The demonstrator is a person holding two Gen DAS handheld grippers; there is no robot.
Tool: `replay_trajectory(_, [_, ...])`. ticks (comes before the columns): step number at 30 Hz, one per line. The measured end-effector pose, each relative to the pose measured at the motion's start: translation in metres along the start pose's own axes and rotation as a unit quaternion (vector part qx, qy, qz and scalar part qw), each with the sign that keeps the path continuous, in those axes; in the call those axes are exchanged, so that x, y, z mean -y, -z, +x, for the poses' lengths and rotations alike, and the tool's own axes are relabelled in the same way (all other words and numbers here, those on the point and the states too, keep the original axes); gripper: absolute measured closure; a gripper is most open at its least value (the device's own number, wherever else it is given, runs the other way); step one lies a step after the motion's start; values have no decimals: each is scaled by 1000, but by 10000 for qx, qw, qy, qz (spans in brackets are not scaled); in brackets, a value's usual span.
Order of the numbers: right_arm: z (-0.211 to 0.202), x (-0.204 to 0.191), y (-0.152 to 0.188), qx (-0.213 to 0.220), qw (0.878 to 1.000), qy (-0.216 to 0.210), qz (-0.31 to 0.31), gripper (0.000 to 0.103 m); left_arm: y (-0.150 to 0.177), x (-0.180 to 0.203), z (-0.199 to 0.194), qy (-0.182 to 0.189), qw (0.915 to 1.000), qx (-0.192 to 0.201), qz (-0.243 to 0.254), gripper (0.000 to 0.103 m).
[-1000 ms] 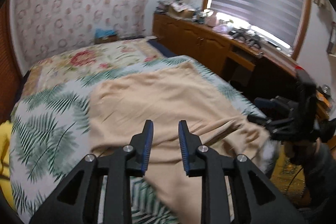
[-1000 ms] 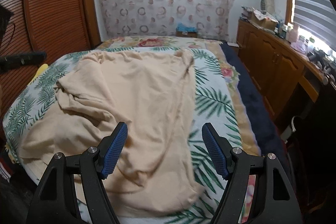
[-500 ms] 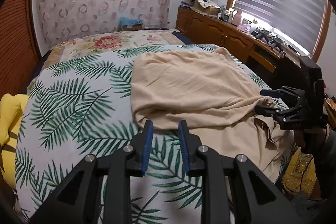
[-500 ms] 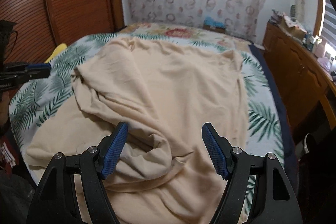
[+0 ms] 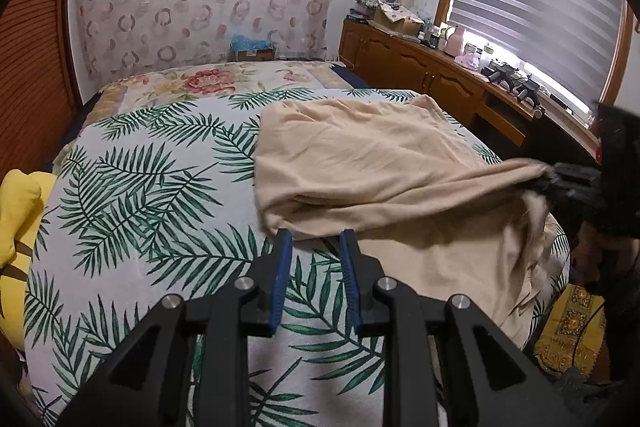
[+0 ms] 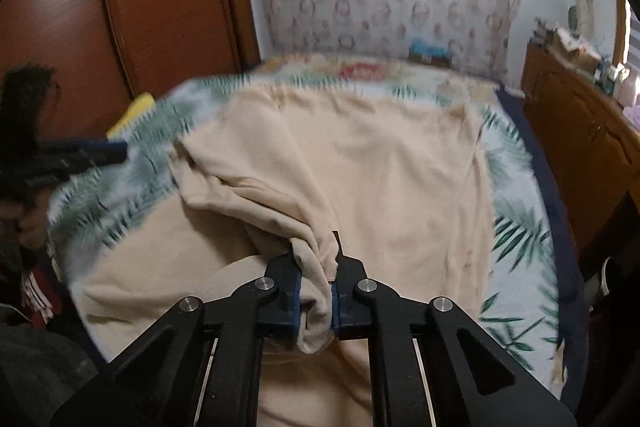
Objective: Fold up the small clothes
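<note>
the beige garment (image 6: 360,167) lay crumpled across the palm-print bed (image 5: 140,187). the right gripper (image 6: 316,291) had its jaws clamped on a bunched fold; the left gripper (image 5: 316,251), jaws slightly apart and empty, hovered just beside the garment's near edge.

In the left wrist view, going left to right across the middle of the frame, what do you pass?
Yellow pillow → palm-leaf bedspread → beige garment → right gripper, shut on the garment's bunched edge → wooden cabinets lie further back on the right.
</note>
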State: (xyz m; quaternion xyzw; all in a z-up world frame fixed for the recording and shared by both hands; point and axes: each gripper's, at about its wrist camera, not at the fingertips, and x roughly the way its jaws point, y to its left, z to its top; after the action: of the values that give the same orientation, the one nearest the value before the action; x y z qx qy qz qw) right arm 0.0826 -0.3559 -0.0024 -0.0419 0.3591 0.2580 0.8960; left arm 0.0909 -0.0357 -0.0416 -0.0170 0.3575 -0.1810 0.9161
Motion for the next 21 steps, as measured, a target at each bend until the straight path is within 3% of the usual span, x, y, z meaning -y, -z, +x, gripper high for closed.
replay_trajectory(5, [-43,1,-7,438,9988,203,6,97,-2,4,-8,35,9999,135,9,81])
replay_trajectory(12, [-23,21,21,-219,9982,539,161,95,-6,9,-16,3,9996,283,60,81])
replay_trajectory(20, [-27,31,30,-265,9957,809,354,62,-6,11,-21,-71,9992,376,86,81])
replay_trajectory(21, [-29,32,29,-251,9954,853,355,61,-5,11,-21,-81,9992,382,84,81])
